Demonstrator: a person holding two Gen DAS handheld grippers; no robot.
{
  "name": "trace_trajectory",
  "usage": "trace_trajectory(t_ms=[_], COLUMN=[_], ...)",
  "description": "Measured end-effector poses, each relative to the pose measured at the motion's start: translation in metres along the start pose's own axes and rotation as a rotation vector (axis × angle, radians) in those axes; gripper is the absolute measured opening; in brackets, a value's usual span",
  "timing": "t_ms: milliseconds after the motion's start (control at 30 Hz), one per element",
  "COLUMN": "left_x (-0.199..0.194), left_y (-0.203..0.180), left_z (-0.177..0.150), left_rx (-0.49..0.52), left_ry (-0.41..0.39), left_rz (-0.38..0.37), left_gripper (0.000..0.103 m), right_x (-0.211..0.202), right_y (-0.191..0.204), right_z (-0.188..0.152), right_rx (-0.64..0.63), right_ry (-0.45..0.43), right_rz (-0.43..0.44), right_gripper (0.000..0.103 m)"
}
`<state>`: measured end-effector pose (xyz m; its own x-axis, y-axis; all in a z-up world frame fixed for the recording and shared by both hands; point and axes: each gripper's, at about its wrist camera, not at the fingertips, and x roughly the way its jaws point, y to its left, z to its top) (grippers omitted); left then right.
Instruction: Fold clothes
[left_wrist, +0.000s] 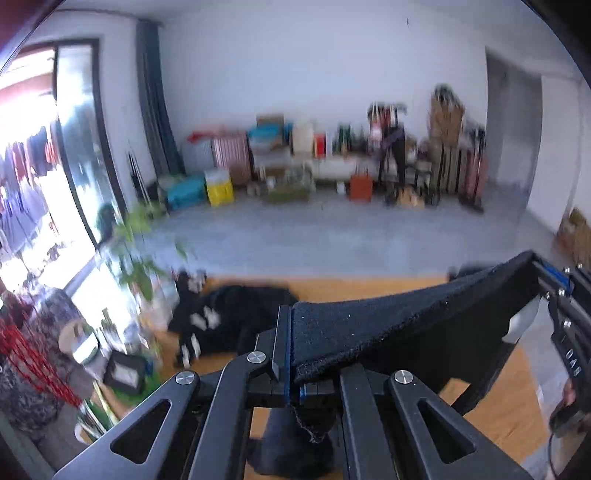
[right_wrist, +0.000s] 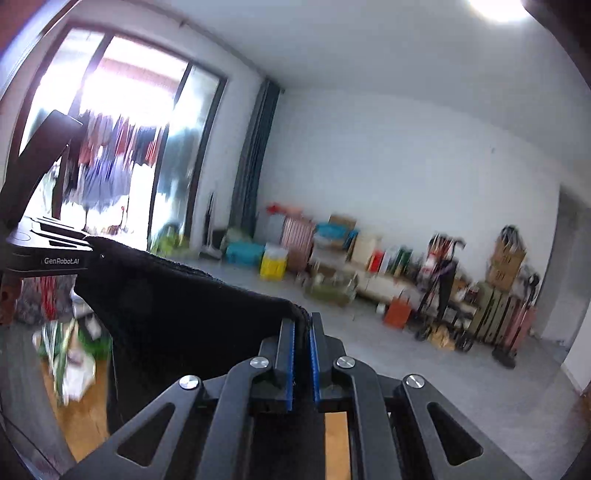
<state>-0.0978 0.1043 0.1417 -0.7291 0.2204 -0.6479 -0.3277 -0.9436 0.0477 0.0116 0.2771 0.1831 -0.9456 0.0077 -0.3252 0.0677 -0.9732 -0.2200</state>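
Observation:
A black garment (left_wrist: 406, 325) hangs stretched in the air between my two grippers, above a wooden table (left_wrist: 369, 288). In the left wrist view my left gripper (left_wrist: 291, 343) is shut on one end of its top edge, and the cloth covers the right finger. The fabric runs up and right to my right gripper (left_wrist: 550, 280), which pinches the other end. In the right wrist view my right gripper (right_wrist: 303, 325) is shut on the black garment (right_wrist: 177, 317). The cloth spans left to the left gripper's housing (right_wrist: 48, 258), whose fingertips are hidden by it.
A second black garment with white marks (left_wrist: 236, 317) lies crumpled on the table's far left. A leafy plant (left_wrist: 140, 236) and small clutter stand by the table's left edge. Boxes and suitcases (left_wrist: 332, 158) line the far wall, with grey floor between. A glass door (right_wrist: 122, 147) is at the left.

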Motion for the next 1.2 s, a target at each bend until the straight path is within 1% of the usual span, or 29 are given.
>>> trace_trajectory(t_ms=[100,167,233,300,333,367,400,433,467,500,533,567,600,633,700,767,833,900,933,967,1000,1067,1100,1200], left_x=[0.062,0.094,0.118,0.129,0.132,0.134,0.135,0.136,0.135,0.135,0.135,0.135,0.136,0.138,0.143,0.144,0.142,0.140,0.138,0.135,0.131,0.126,0.124,0.127], left_y=[-0.002,-0.006,-0.009,-0.007,-0.004,0.000,0.003,0.008,0.014,0.020,0.025,0.030,0.035,0.038,0.042,0.040,0.036,0.033,0.033,0.029,0.025,0.021,0.019,0.005], left_z=[-0.047,-0.076,-0.105,-0.124,-0.133,-0.141,-0.148,-0.154,-0.159,-0.164,-0.168,-0.173,-0.176,-0.180,-0.189,-0.196,-0.207,-0.217,-0.221,-0.226,-0.232,-0.242,-0.247,-0.258], left_rx=[-0.043,-0.053,-0.052,-0.071,-0.091,-0.131,-0.182,-0.233,-0.274,-0.306,-0.328,-0.335,-0.342,-0.347,-0.356,-0.354,-0.349,-0.342,-0.331,-0.314,-0.304,-0.315,-0.325,-0.330], left_ry=[0.208,0.317,0.384,0.422,0.444,0.463,0.475,0.483,0.479,0.467,0.458,0.454,0.453,0.462,0.491,0.497,0.488,0.477,0.470,0.461,0.450,0.431,0.432,0.470], left_rz=[-0.094,-0.167,-0.202,-0.239,-0.271,-0.316,-0.374,-0.430,-0.466,-0.478,-0.475,-0.438,-0.394,-0.366,-0.340,-0.339,-0.331,-0.325,-0.325,-0.330,-0.337,-0.352,-0.362,-0.387], left_gripper=[0.003,0.005,0.008,0.014,0.015,0.020,0.027,0.033,0.045,0.059,0.065,0.070,0.070,0.070,0.070,0.070,0.070,0.070,0.070,0.070,0.070,0.070,0.070,0.070], right_x=[0.042,0.074,0.100,0.122,0.133,0.143,0.156,0.168,0.178,0.188,0.198,0.208,0.218,0.225,0.222,0.214,0.207,0.190,0.179,0.167,0.157,0.135,0.126,0.106], right_y=[0.008,0.014,0.021,0.021,0.020,0.017,0.013,0.007,0.003,-0.004,-0.013,-0.021,-0.029,-0.036,-0.039,-0.041,-0.042,-0.047,-0.050,-0.052,-0.053,-0.056,-0.056,-0.048], right_z=[-0.049,-0.083,-0.110,-0.137,-0.149,-0.161,-0.173,-0.183,-0.194,-0.204,-0.213,-0.222,-0.231,-0.241,-0.253,-0.263,-0.273,-0.280,-0.283,-0.286,-0.289,-0.298,-0.304,-0.319], right_rx=[0.031,0.027,0.022,0.024,0.025,0.026,0.033,0.054,0.080,0.116,0.158,0.201,0.244,0.278,0.288,0.278,0.268,0.299,0.328,0.362,0.395,0.456,0.478,0.504], right_ry=[0.137,0.226,0.305,0.375,0.405,0.432,0.460,0.490,0.522,0.554,0.586,0.618,0.649,0.679,0.712,0.733,0.755,0.750,0.742,0.737,0.735,0.734,0.737,0.767], right_rz=[0.039,0.044,0.065,0.077,0.076,0.070,0.065,0.052,0.035,0.025,0.021,0.017,0.013,0.002,-0.030,-0.047,-0.064,-0.063,-0.056,-0.045,-0.034,-0.023,-0.024,-0.018], right_gripper=[0.008,0.008,0.008,0.008,0.008,0.008,0.009,0.009,0.009,0.012,0.012,0.012,0.016,0.031,0.050,0.054,0.068,0.072,0.076,0.078,0.079,0.079,0.079,0.079])
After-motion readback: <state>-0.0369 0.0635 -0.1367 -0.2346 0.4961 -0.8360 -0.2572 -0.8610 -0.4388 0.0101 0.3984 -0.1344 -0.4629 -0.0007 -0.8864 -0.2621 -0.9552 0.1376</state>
